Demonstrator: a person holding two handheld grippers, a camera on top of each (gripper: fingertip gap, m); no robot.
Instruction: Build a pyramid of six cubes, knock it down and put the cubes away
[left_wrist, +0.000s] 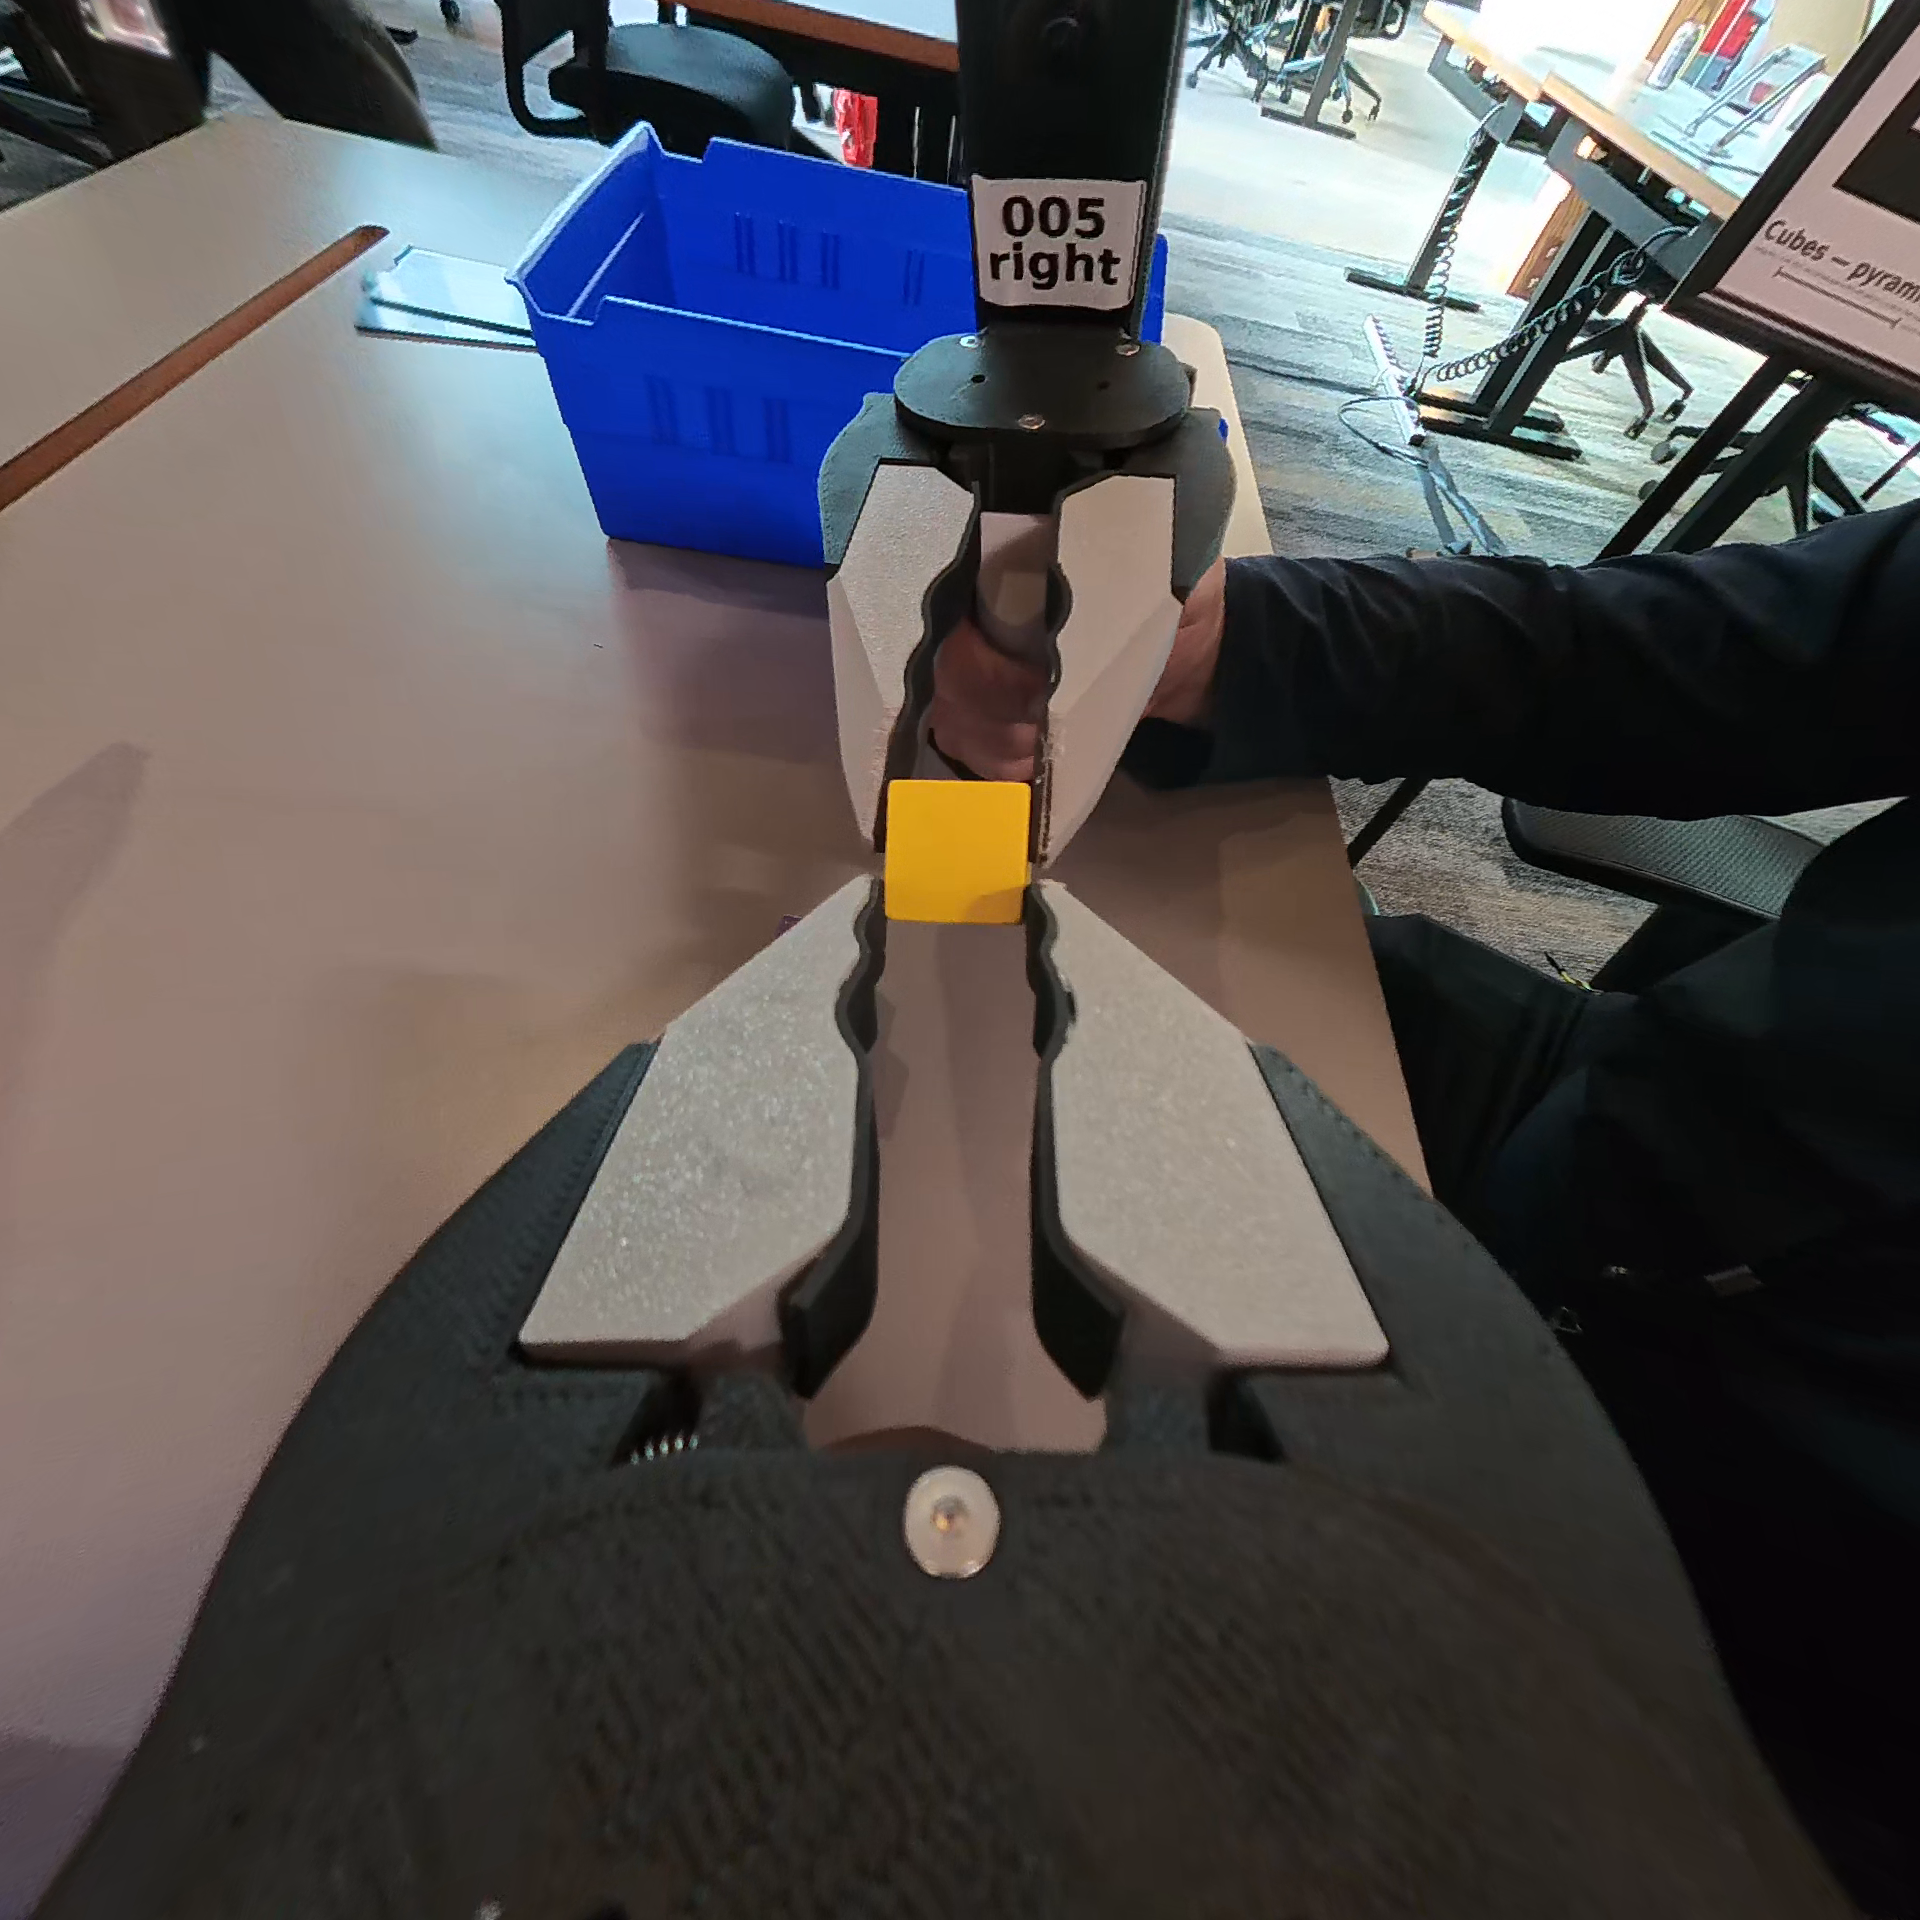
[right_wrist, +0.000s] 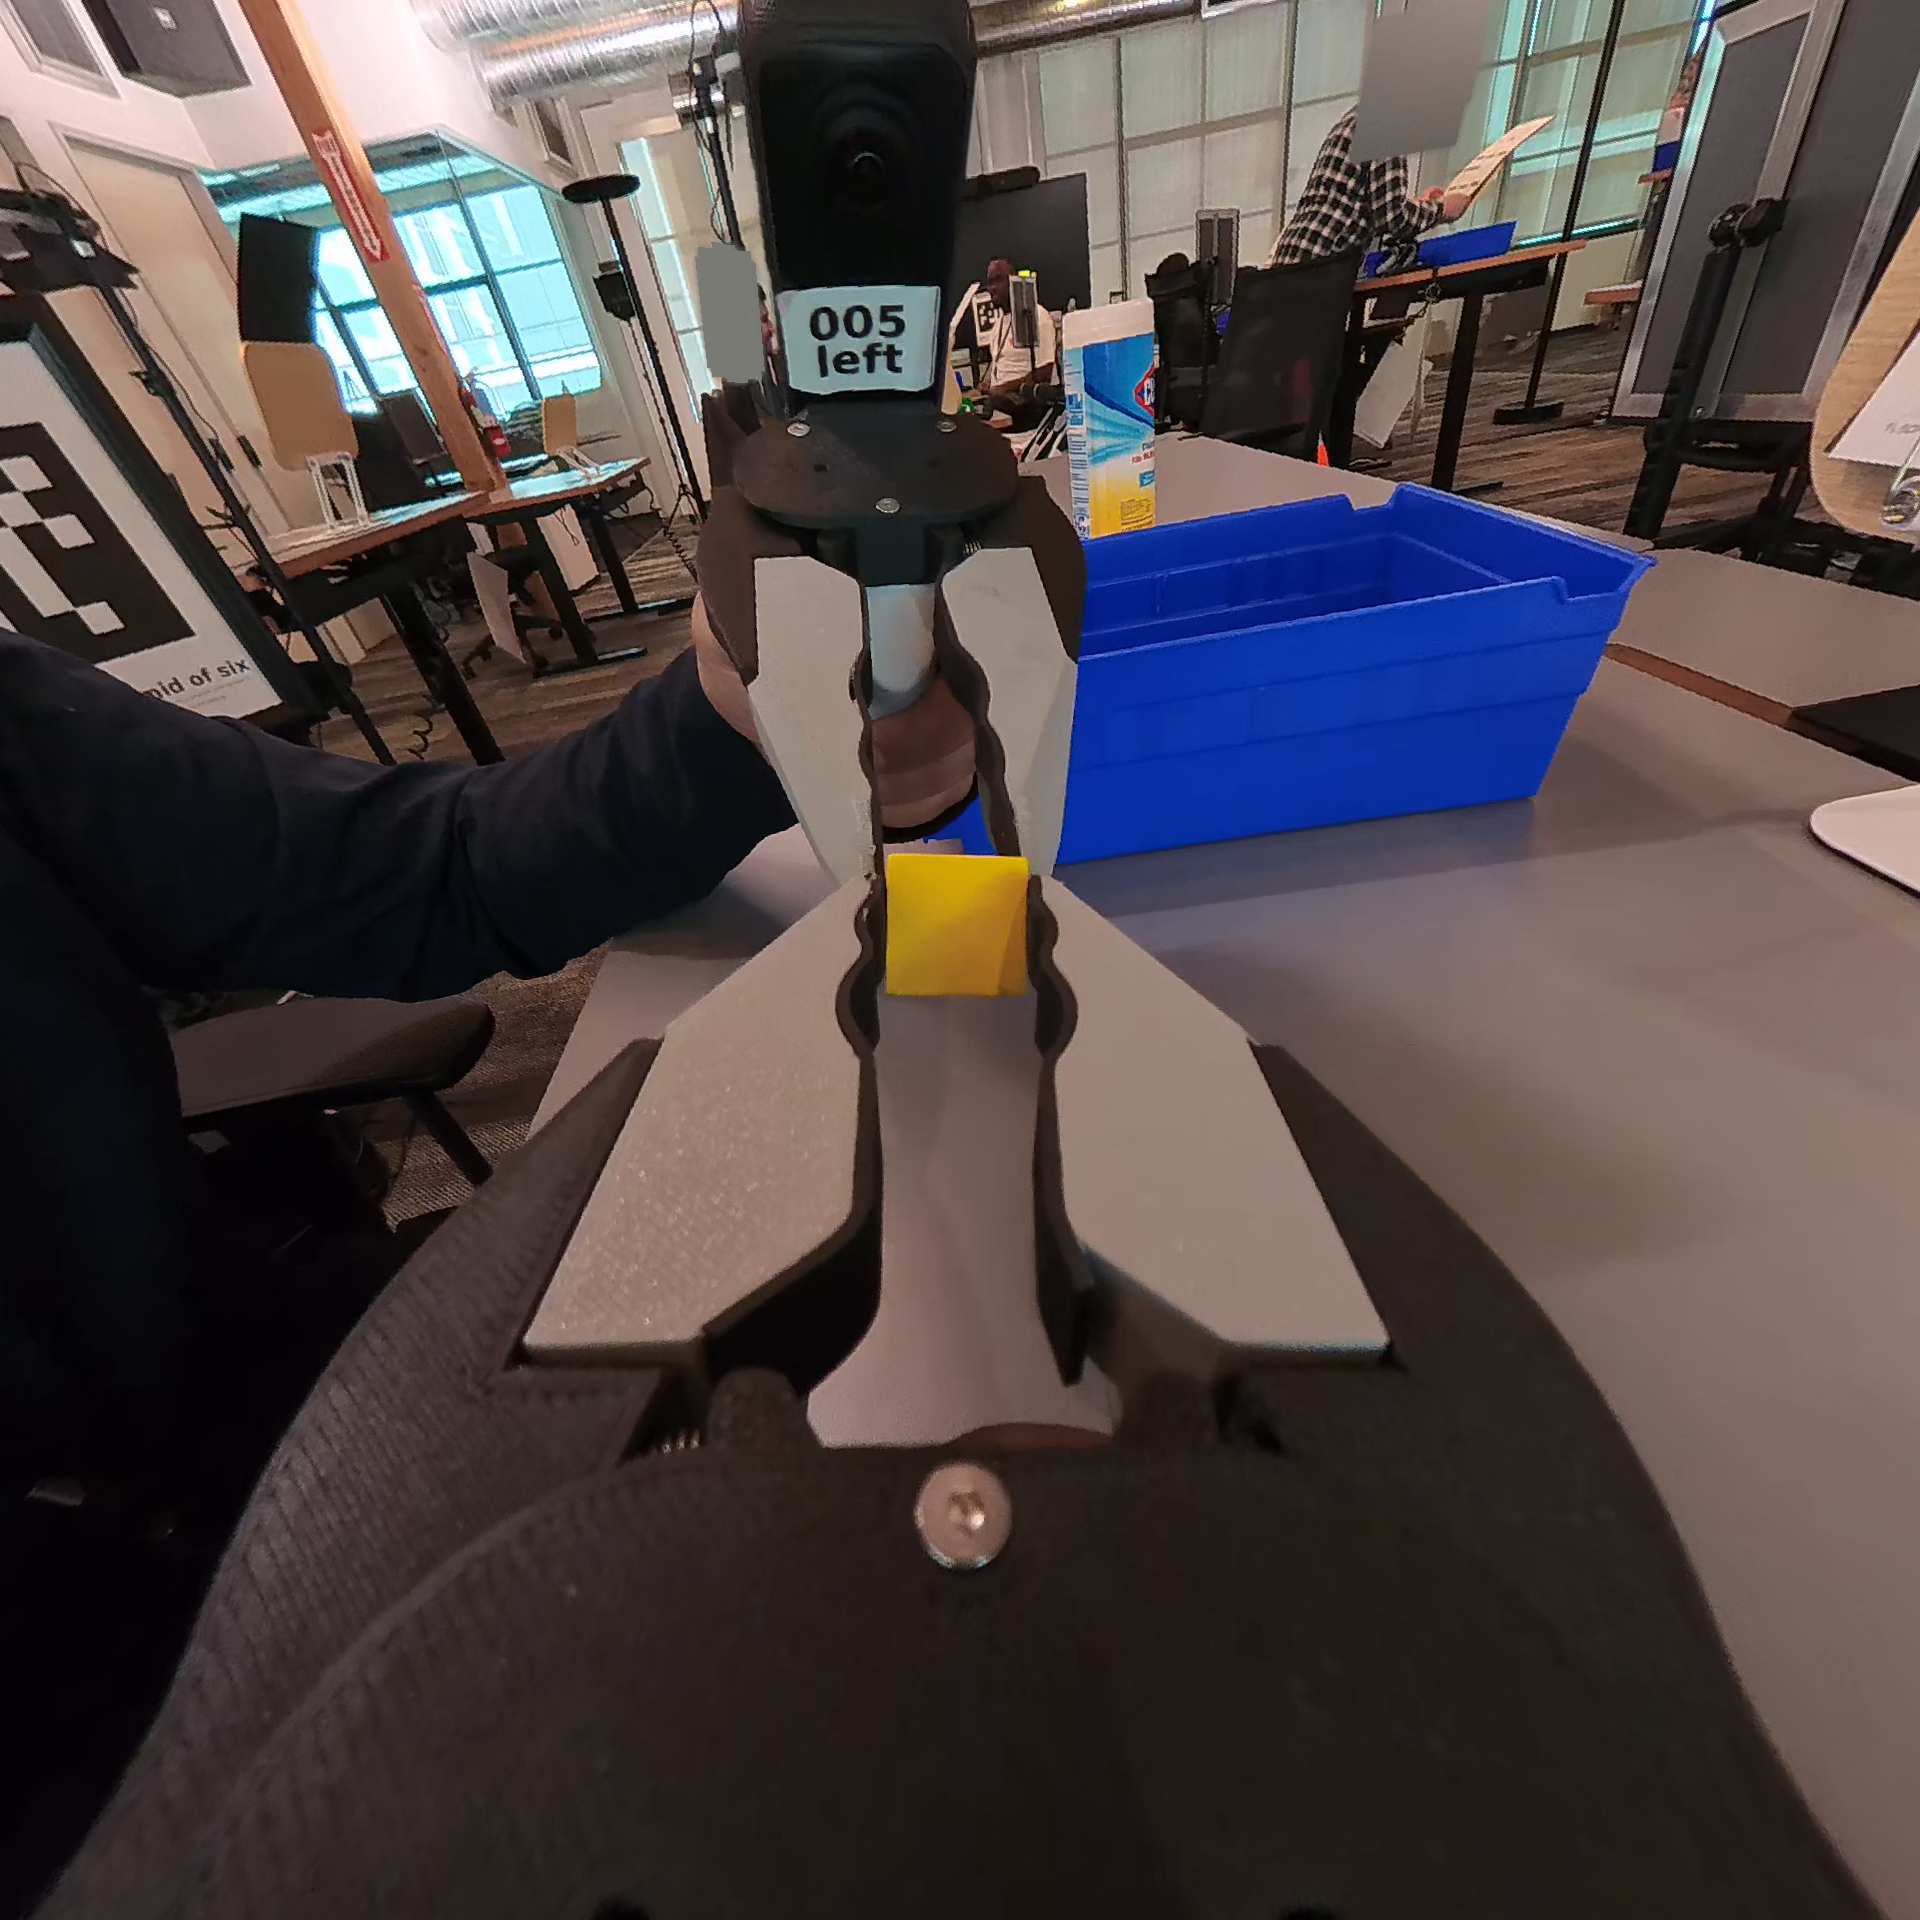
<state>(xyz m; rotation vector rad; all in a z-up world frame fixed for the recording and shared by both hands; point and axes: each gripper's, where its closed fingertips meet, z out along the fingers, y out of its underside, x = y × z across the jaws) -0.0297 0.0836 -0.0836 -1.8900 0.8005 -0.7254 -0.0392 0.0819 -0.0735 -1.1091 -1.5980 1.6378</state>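
Yellow cube is sitting clenched between both grippers' jaws, left gripper and right gripper each pinching opposite flat faces; it looks light, rigid, smooth.

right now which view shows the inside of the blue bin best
The right wrist view: the bin sits unblocked, its open top and inner walls visible. In the left wrist view the bin is partly behind the right gripper, showing less of the interior.

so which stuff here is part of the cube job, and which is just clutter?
Job:
yellow cube, gripped by both the left gripper and the right gripper
blue bin

Clutter:
wipes tub
clear plastic sheet
white object at the table edge
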